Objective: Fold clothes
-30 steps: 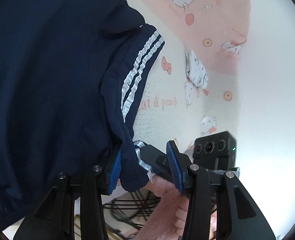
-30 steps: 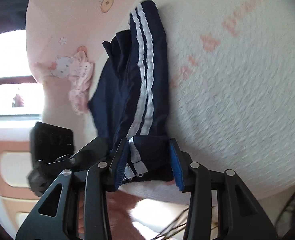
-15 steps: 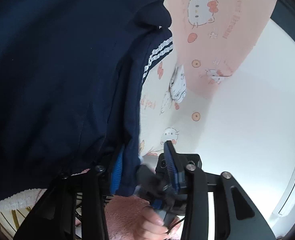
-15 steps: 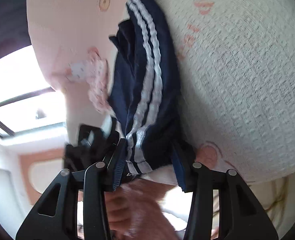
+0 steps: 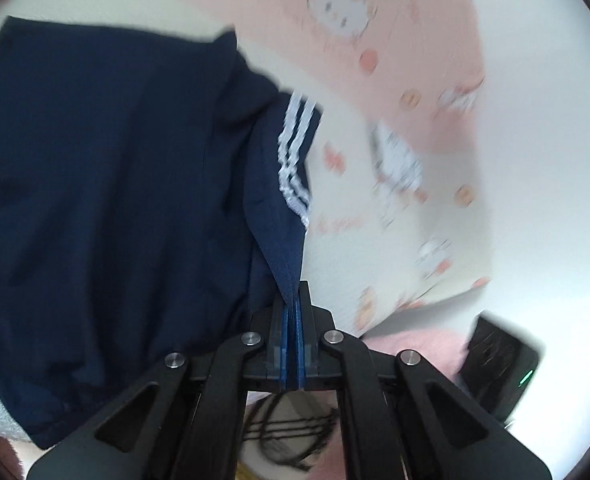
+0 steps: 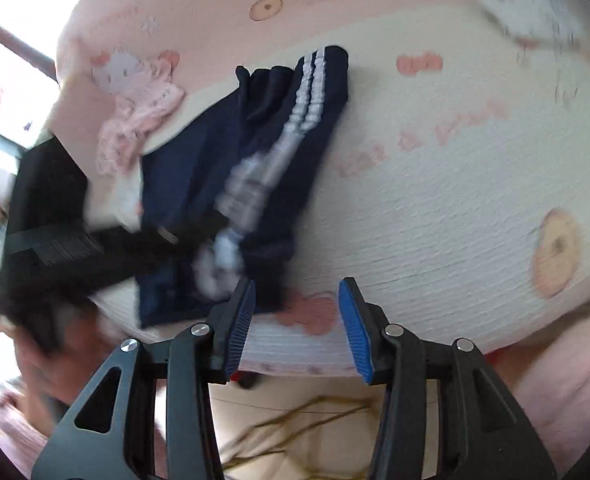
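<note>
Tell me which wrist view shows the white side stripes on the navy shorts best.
Right wrist: the white stripes run nearly full length down the navy shorts, blurring near the bottom. Left wrist catches only a short stretch, above the fold pinched in the shut left gripper.

Pink lettering runs across the cream blanket ahead and right of the right gripper — too blurred to make out. More pink script sits on the same blanket ahead of the left gripper, just right of the shorts — also unreadable. No label or number shows.
</note>
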`<state>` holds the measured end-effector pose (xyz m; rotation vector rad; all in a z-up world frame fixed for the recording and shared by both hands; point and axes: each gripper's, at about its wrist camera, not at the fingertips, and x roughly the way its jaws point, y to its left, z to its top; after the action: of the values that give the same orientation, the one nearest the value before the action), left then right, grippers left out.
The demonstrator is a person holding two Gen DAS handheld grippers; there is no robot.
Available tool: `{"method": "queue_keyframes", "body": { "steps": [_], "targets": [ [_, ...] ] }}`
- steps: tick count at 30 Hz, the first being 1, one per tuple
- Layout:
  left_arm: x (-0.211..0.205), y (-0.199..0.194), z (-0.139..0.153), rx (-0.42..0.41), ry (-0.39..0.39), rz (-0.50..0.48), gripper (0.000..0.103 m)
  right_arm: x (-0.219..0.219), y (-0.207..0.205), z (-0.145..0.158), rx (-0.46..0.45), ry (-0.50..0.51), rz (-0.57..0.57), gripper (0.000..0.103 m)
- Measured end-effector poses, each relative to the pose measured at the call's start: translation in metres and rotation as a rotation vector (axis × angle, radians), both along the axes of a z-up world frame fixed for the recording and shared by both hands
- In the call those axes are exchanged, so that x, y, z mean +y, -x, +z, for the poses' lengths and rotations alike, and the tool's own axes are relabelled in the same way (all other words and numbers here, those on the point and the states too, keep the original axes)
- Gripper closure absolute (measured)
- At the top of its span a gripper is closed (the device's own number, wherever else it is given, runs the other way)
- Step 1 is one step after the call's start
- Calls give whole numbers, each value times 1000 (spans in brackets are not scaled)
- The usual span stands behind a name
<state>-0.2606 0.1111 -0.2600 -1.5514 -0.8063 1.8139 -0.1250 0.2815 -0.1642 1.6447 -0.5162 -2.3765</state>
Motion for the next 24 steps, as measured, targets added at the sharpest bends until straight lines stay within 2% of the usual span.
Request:
{"method": "queue_keyframes", "body": {
  "steps": [2, 3, 4, 6, 7, 12, 14, 16, 17, 18, 19, 21, 22, 23, 24],
  "targets": [
    [-8, 1, 8, -1, -53, 33, 100, -13, -3, 4, 14, 63, 123, 57],
    [-10, 1, 12, 5, -68, 43, 100, -24, -5, 6, 34, 61, 170, 58],
    [-14, 0, 14, 9, -71, 47, 100, -34, -6, 7, 68, 6, 192, 58],
    [-23, -3, 13, 6, -62, 49, 100, -45, -5, 4, 114, -117, 193, 58],
    [-27, -3, 9, -4, -58, 57, 100, -48, -1, 0, 118, -138, 184, 58],
    [-34, -3, 0, -27, -62, 90, 100, -46, 17, -16, 138, -174, 117, 58],
    [-39, -5, 0, -19, -27, 90, 100, -44, 25, -23, 141, -222, 89, 58],
    [-43, -6, -7, -28, 20, 99, 100, -38, 29, -29, 126, -226, 63, 59],
    [-46, -6, -11, -36, 42, 105, 100, -37, 31, -30, 120, -212, 55, 61],
    [-49, -5, -19, -64, 55, 117, 100, -39, 34, -31, 118, -188, 57, 70],
    [-52, -5, -25, -94, 34, 126, 96, -42, 36, -30, 120, -176, 66, 79],
    [-55, -6, -32, -138, -39, 124, 76, -53, 33, -25, 141, -233, 113, 91],
    [-54, -7, -34, -153, -81, 113, 56, -58, 31, -24, 150, -263, 130, 94],
    [-51, -7, -33, -155, -95, 93, 52, -61, 29, -23, 151, -275, 132, 94],
    [-48, -9, -31, -146, -87, 73, 52, -62, 28, -22, 149, -273, 132, 94]
  ]
}}
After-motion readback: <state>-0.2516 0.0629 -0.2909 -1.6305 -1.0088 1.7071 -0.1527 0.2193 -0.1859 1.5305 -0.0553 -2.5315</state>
